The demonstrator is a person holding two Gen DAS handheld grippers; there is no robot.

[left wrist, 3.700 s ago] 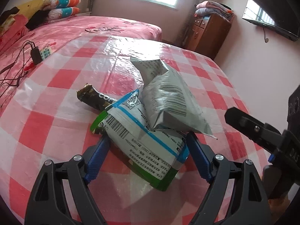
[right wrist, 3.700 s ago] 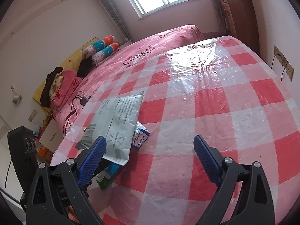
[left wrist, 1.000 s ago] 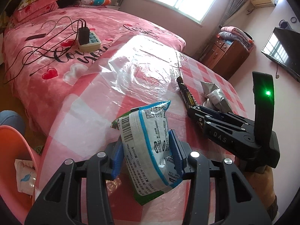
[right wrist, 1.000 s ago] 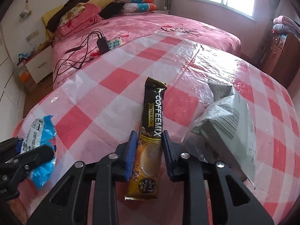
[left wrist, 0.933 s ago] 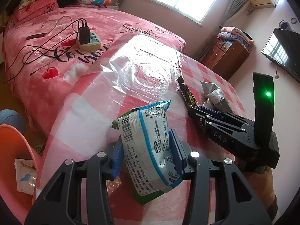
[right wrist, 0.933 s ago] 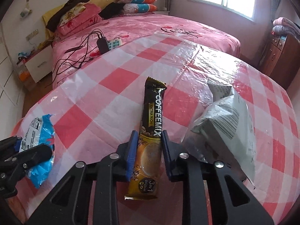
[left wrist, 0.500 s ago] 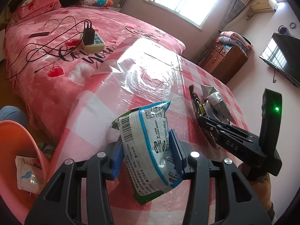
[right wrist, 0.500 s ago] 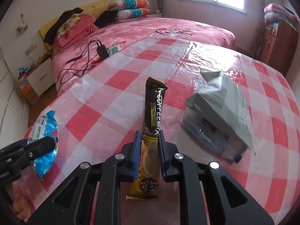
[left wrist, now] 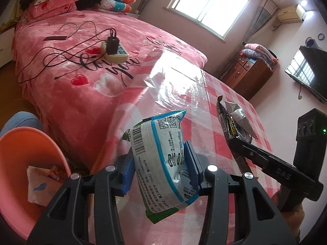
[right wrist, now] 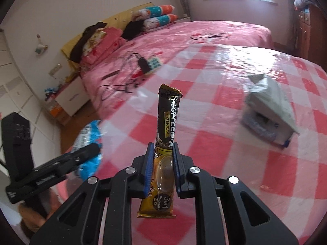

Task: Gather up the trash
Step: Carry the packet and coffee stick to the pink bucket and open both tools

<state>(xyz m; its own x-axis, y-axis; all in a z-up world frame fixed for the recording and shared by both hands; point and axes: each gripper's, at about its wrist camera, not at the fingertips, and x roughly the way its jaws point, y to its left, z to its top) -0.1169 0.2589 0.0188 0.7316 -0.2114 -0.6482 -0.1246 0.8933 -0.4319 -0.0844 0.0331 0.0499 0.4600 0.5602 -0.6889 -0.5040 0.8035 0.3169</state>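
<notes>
Trash here means three wrappers, two of them off the table. A crinkled blue-and-white plastic snack bag with a barcode and a green bottom edge (left wrist: 161, 159) stands upright, clamped between the blue pads of the left gripper (left wrist: 159, 168), raised over the near edge of the table with the red-and-white checked cloth under clear plastic (left wrist: 206, 106). Just left of and below that gripper sits a round salmon-pink plastic basin (left wrist: 18, 143) with a white paper wrapper bearing a blue bird mark (left wrist: 41, 187) lying inside. The right gripper (right wrist: 162, 169) has its fingers pinched tight on a long black-and-gold Coffeemix stick sachet (right wrist: 166, 134), gripping the golden lower half so the black top points up and away, clear of the cloth. From the left camera the same sachet (left wrist: 224, 120) shows edge-on above the right tool's dark arm. A grey-white foil pouch, crumpled and tent-shaped (right wrist: 269, 102), lies on the checked cloth, well apart from both grippers to the right. Beyond the table is a pink bed (left wrist: 81, 65) carrying a white power strip with a black charger plugged in (left wrist: 114, 50) and tangled black cables.
</notes>
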